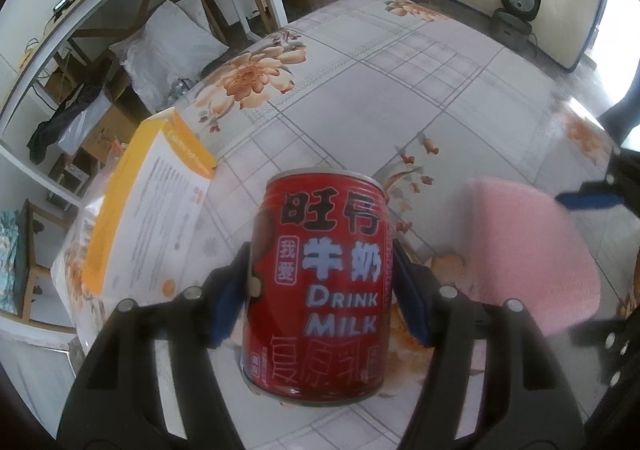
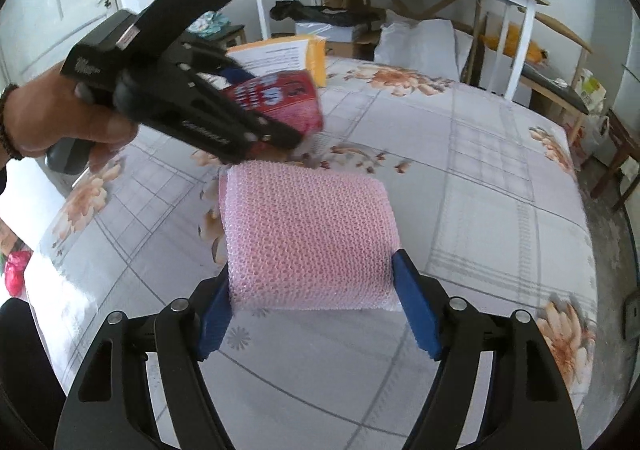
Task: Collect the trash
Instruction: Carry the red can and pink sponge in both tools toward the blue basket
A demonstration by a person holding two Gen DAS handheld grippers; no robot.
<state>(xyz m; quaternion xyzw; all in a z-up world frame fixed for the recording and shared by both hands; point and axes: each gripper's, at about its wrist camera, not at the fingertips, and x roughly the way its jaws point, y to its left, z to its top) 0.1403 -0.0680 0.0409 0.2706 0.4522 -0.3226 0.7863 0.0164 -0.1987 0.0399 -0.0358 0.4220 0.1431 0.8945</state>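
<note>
Gripping a red cylindrical milk drink can, the left gripper is seen with both blue pads pressed on the can's sides, held above the floral plastic-covered table. A pink roll of netted foam wrap is clamped between the blue pads of the right gripper, just beside the can. An orange and white cardboard box is seen lying at the table's edge.

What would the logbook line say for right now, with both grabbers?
left gripper: shut on red milk can | right gripper: shut on pink foam roll | both lifted over flowered tablecloth | yellow box: untouched
</note>
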